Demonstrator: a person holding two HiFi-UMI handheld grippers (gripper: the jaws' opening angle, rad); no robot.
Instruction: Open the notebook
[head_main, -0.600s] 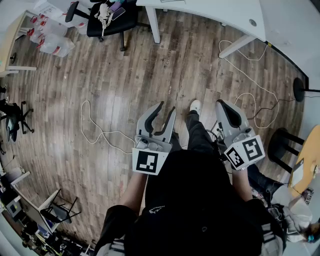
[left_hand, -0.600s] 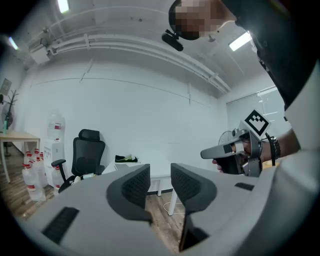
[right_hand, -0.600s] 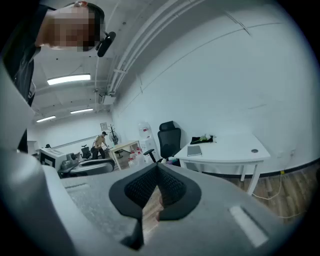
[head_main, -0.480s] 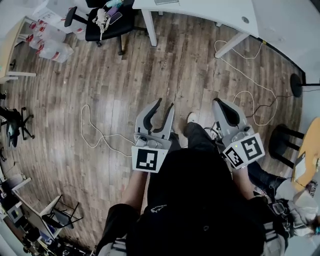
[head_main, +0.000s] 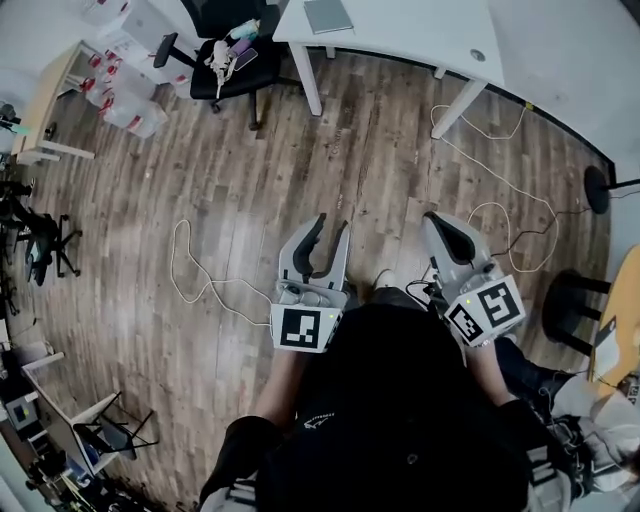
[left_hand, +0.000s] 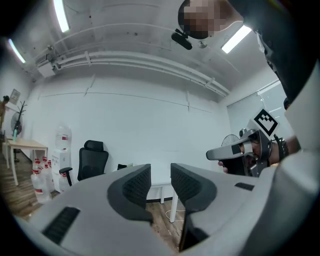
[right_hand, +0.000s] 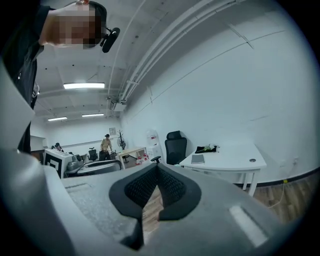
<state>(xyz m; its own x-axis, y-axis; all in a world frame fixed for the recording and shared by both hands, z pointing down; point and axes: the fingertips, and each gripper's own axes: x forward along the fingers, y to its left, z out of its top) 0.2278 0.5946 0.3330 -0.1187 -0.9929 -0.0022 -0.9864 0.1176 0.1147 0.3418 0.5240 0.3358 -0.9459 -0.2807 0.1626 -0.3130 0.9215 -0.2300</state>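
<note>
Approach step: notebook (head_main: 328, 15) lies closed on desk (head_main: 420, 35) at frame top, well apart. Left tongs (head_main: 334, 222) wide, empty; right tongs (head_main: 437, 222) pinched together, empty. Next move likely calls for getting to the desk.

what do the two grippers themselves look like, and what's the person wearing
Both the left claw and right claw are pale grey moulded plastic with curved jaws lined by dark ribbed pads. Each carries a white cube printed with black square markers. The person wears a black top.
</note>
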